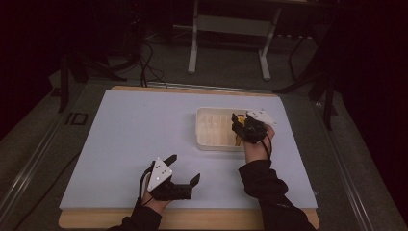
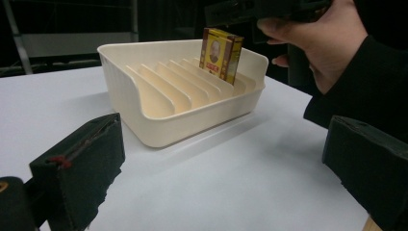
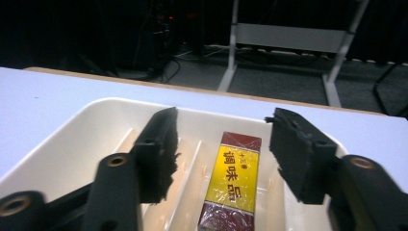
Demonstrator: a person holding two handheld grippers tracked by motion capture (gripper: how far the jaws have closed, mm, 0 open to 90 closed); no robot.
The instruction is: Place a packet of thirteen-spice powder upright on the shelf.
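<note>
A cream tray (image 1: pixel 211 127) with several upright dividers sits right of the table's middle. A yellow and red box (image 3: pixel 233 178) stands on edge in one of its slots near the right end, also seen as the box (image 2: pixel 221 54) in the left gripper view. My right gripper (image 3: pixel 226 127) hangs just above the box, jaws open on either side and not touching it. In the high view the right gripper (image 1: pixel 239 126) is over the tray's right end. My left gripper (image 1: pixel 184 168) rests open and empty near the front edge, pointed toward the tray (image 2: pixel 144 110).
A pale blue mat (image 1: pixel 144 139) covers the wooden table (image 1: pixel 192 219). Beyond the far edge stand a metal frame (image 1: pixel 231 29) and floor cables (image 1: pixel 149 62). A dark-sleeved forearm (image 1: pixel 264 187) reaches in at the front right.
</note>
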